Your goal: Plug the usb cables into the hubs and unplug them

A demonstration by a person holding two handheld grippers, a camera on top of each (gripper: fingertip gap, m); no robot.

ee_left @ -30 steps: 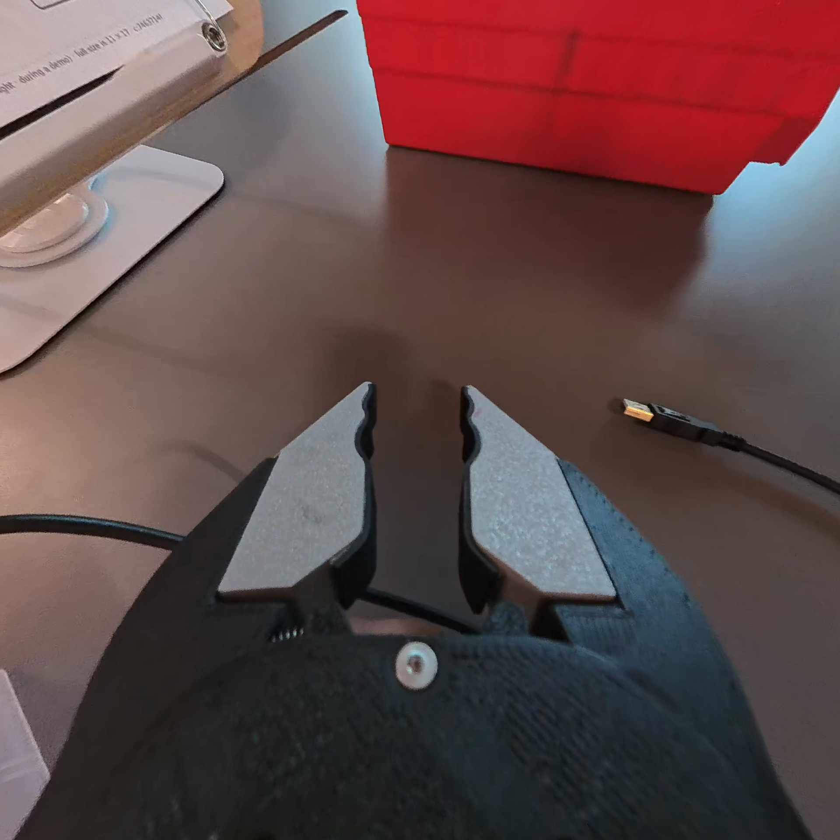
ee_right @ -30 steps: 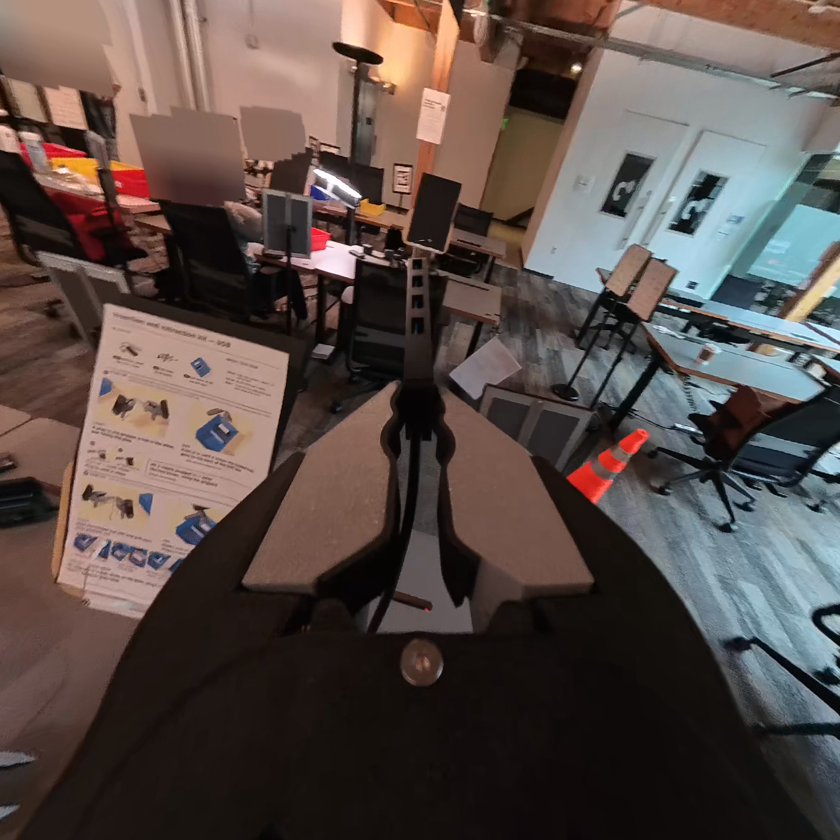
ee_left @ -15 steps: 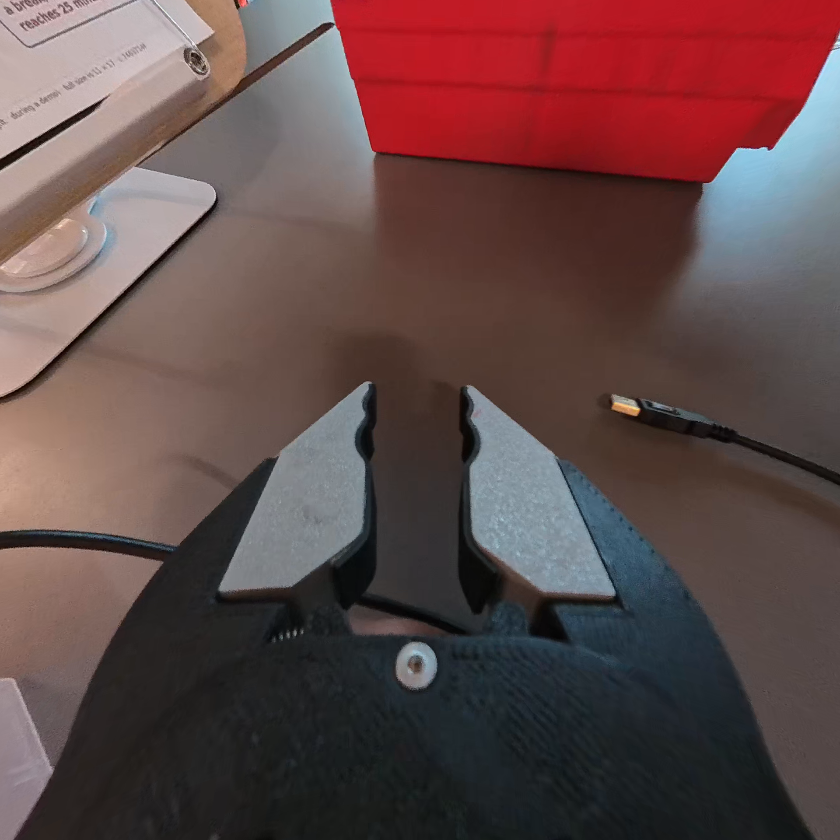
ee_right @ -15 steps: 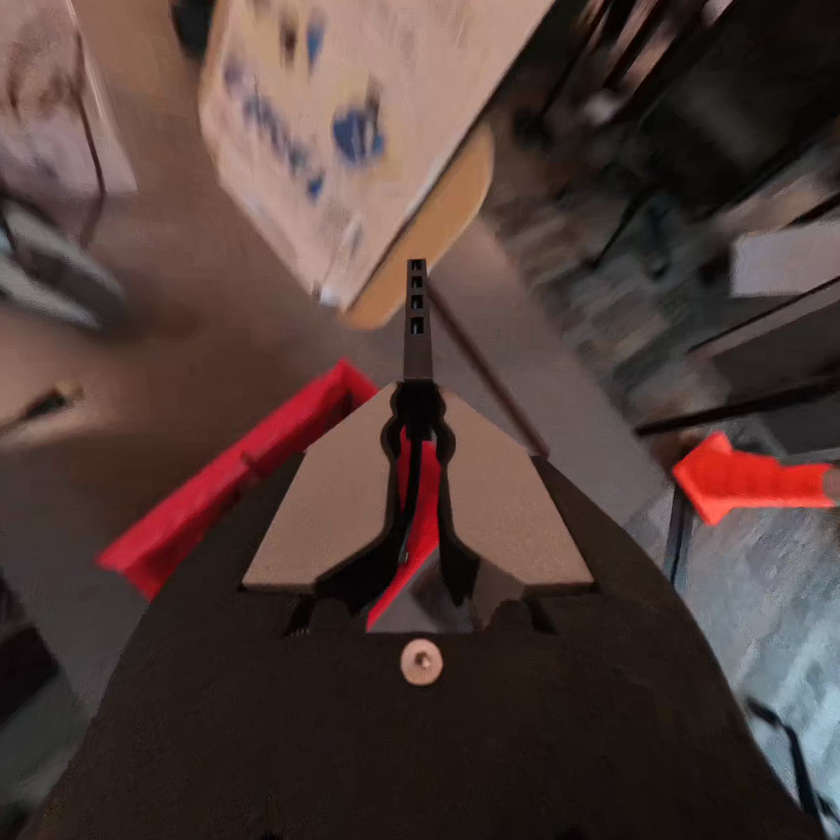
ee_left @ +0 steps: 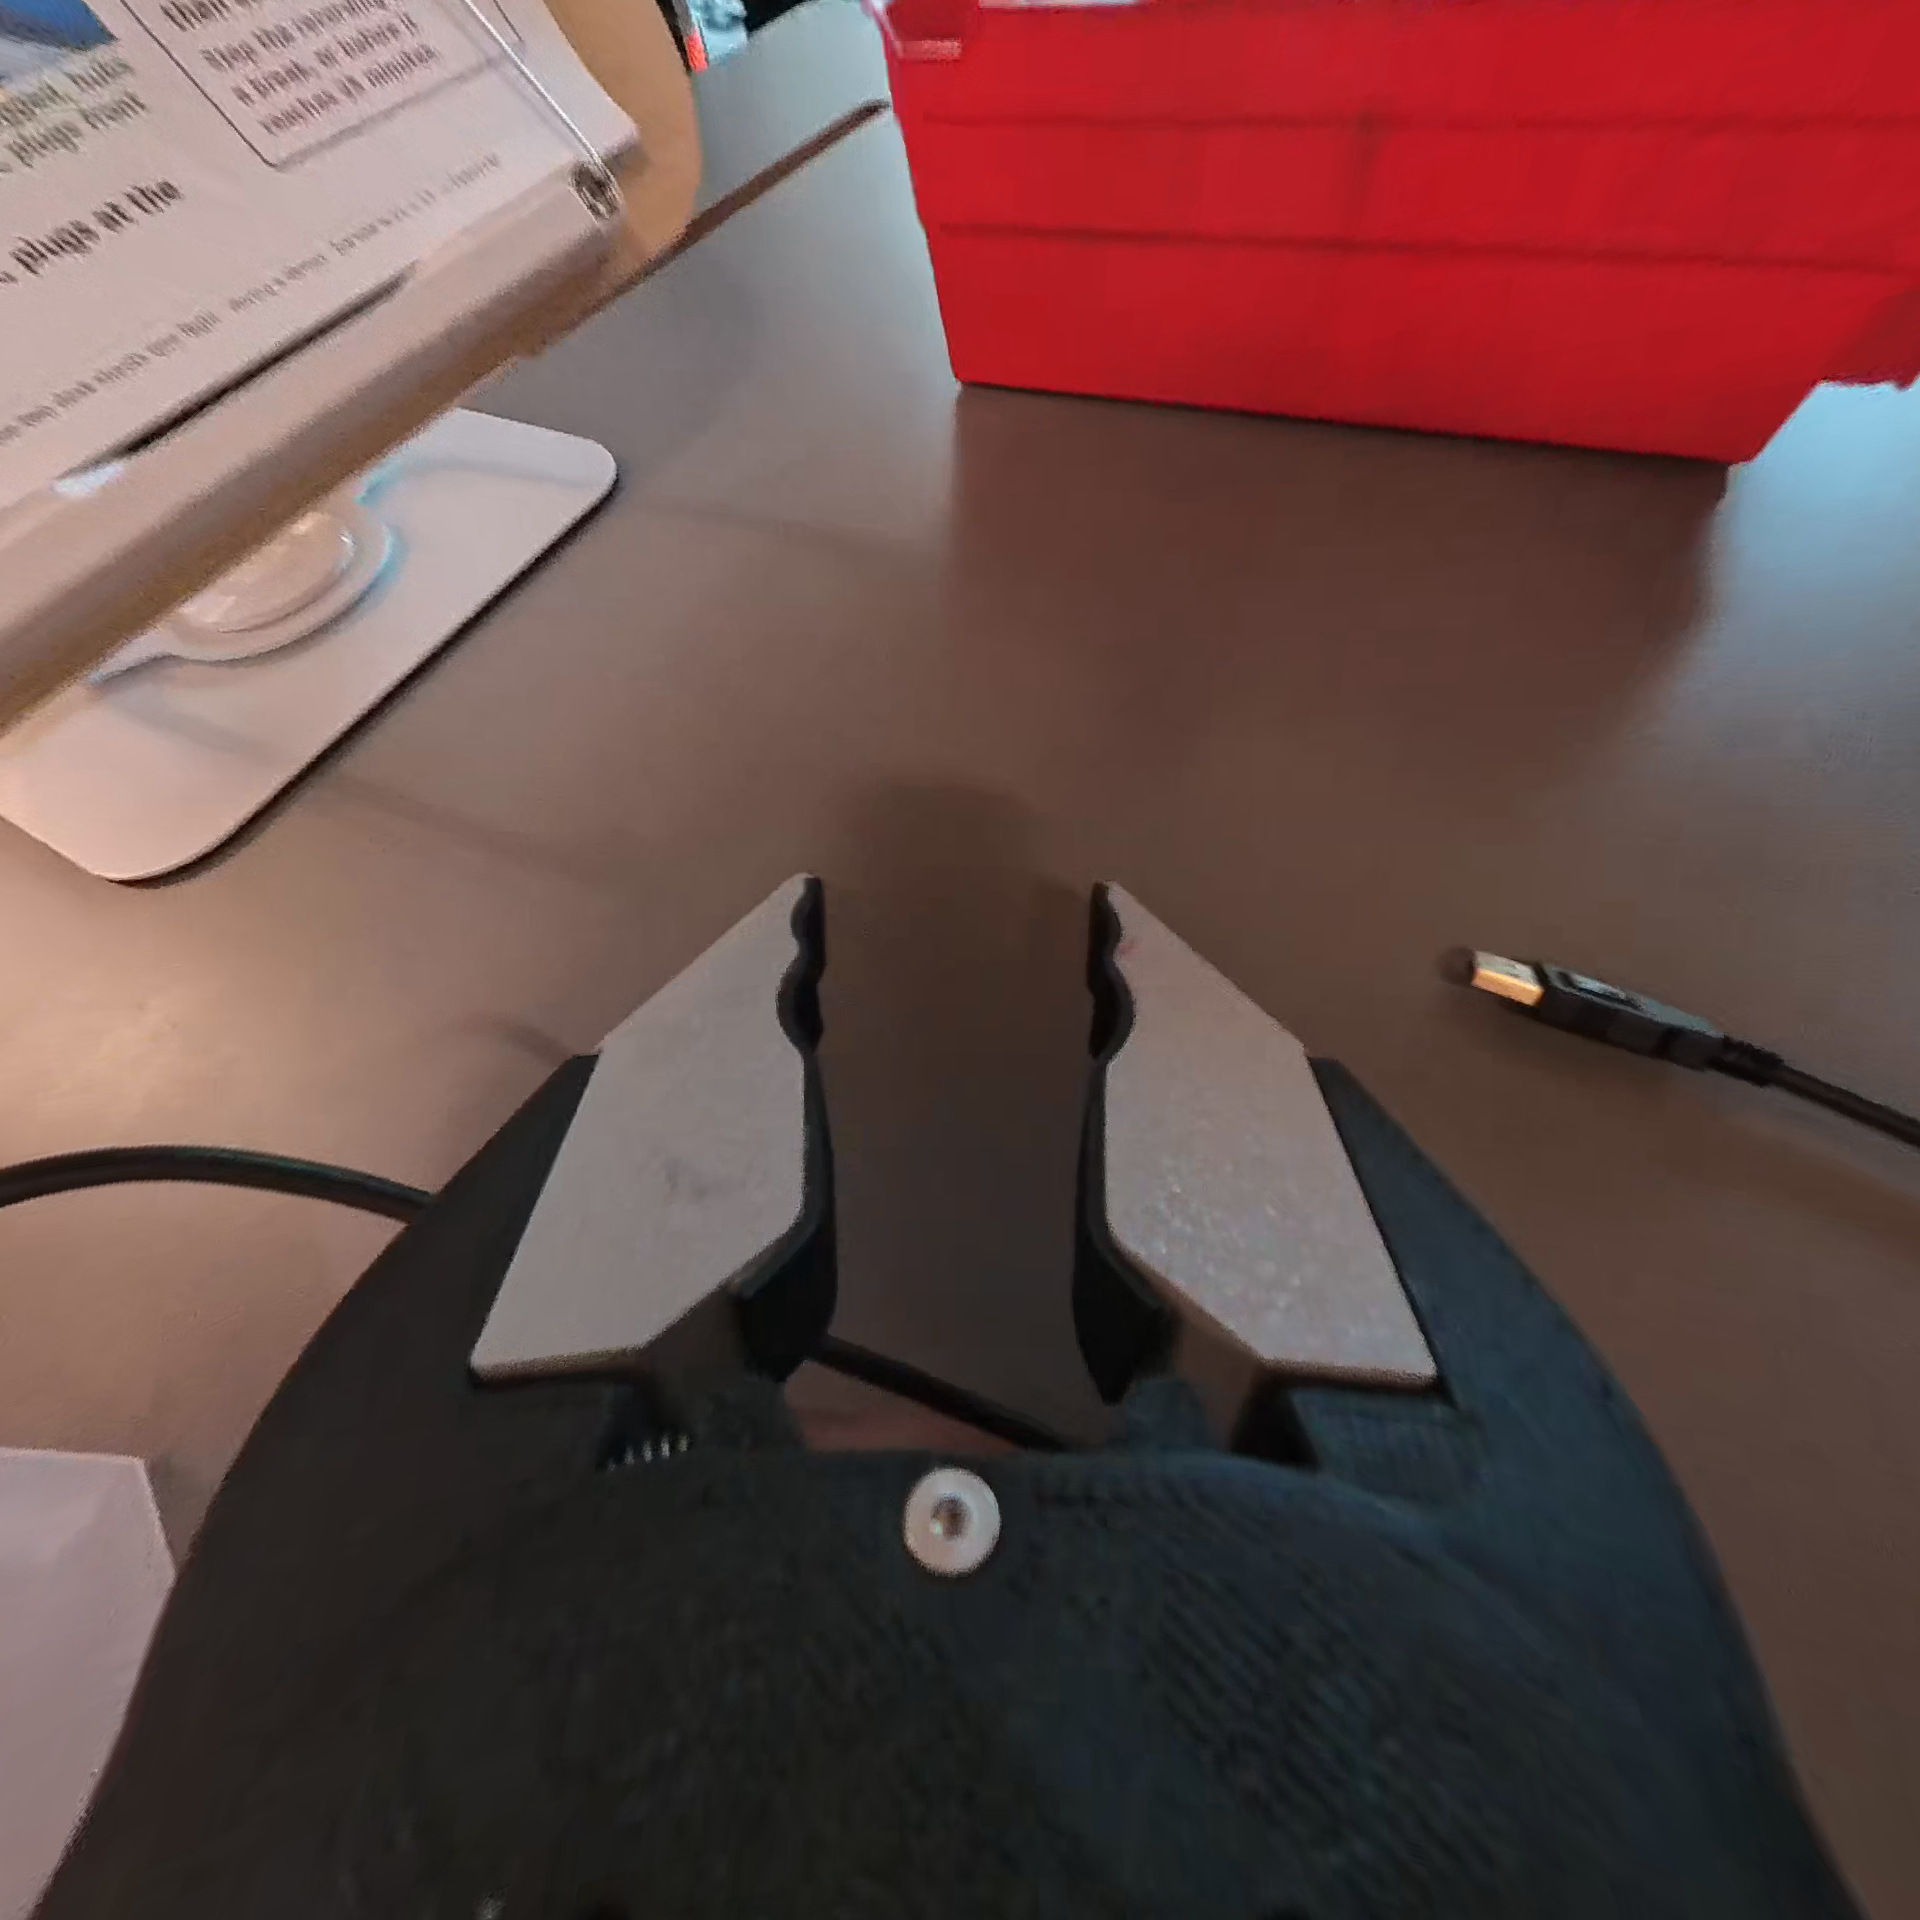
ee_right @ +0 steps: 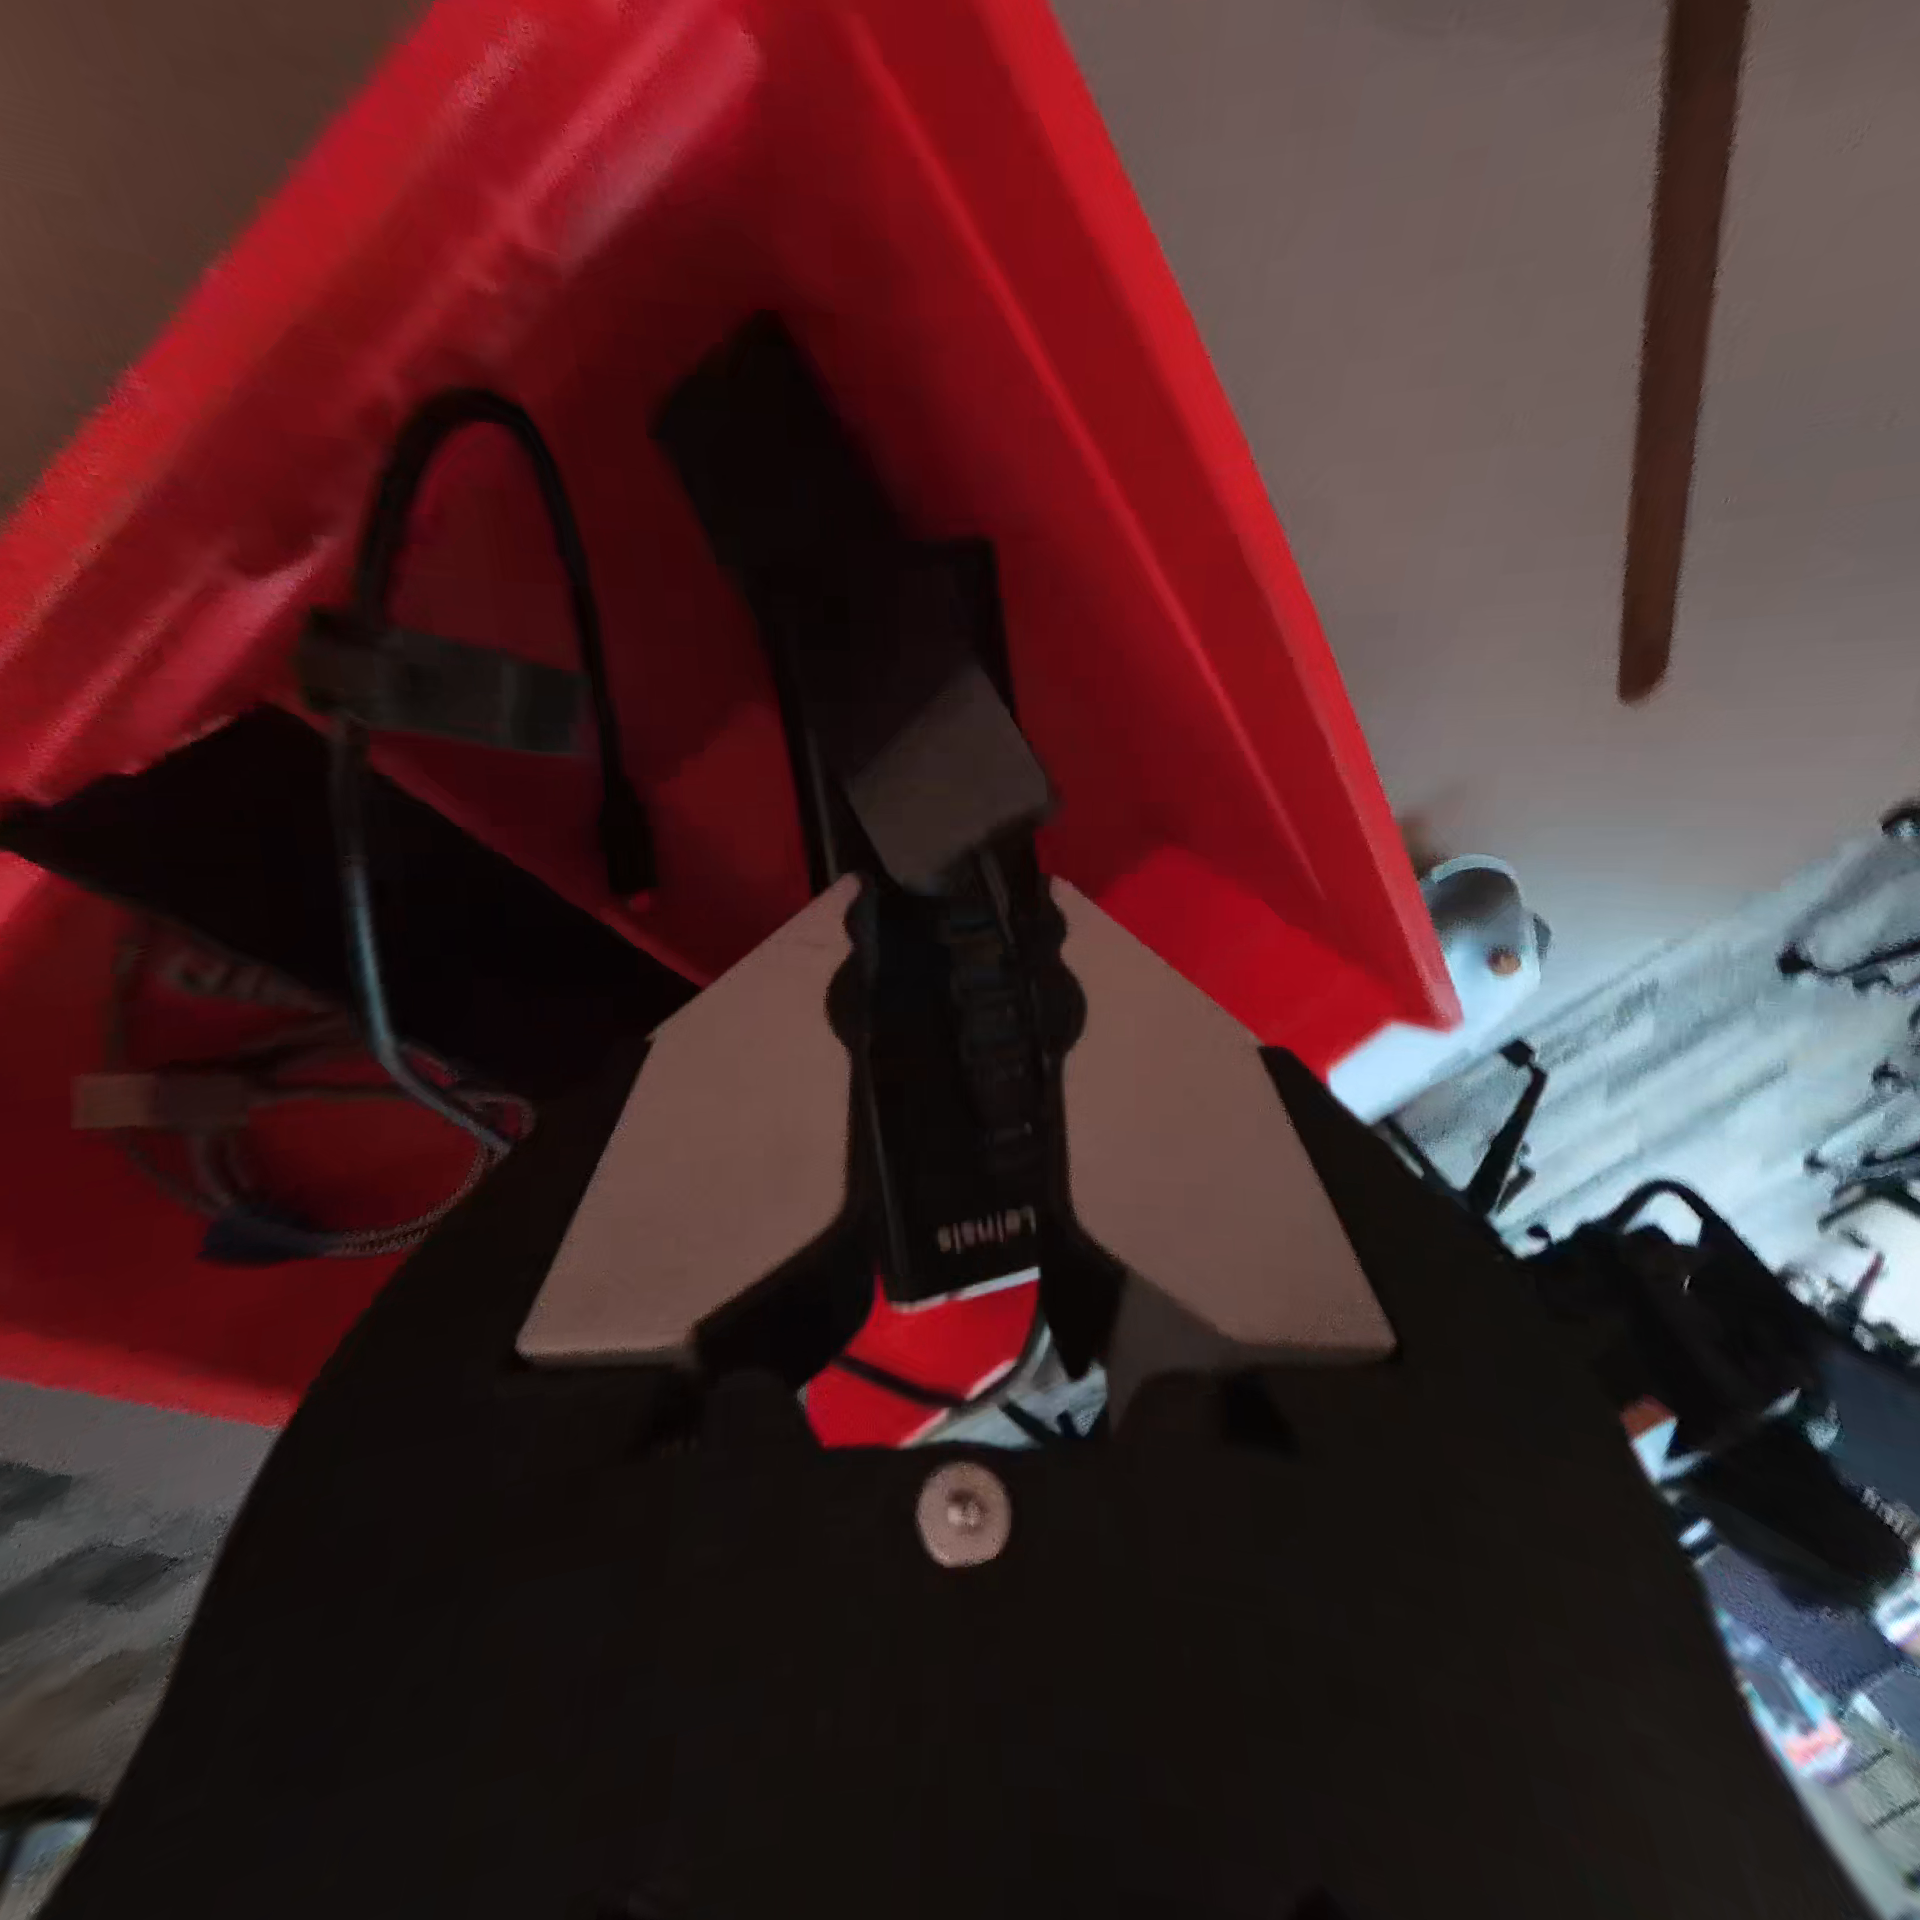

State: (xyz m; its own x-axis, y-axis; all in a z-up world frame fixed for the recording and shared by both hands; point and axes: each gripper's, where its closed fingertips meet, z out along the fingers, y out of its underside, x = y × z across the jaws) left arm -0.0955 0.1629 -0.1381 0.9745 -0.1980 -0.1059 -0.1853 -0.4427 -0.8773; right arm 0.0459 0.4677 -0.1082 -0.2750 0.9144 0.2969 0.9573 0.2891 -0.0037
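Right gripper clenched on black USB hub over red bin, left gripper released, empty; risk: hub snagging binned cables.

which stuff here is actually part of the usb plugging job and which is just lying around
Part of the job:
- black usb hub, held in the right gripper above the red bin
- loose usb cable on the table
- left gripper, open and empty
- spare cables in the bin

Just lying about:
- instruction sheet on its stand
- white box
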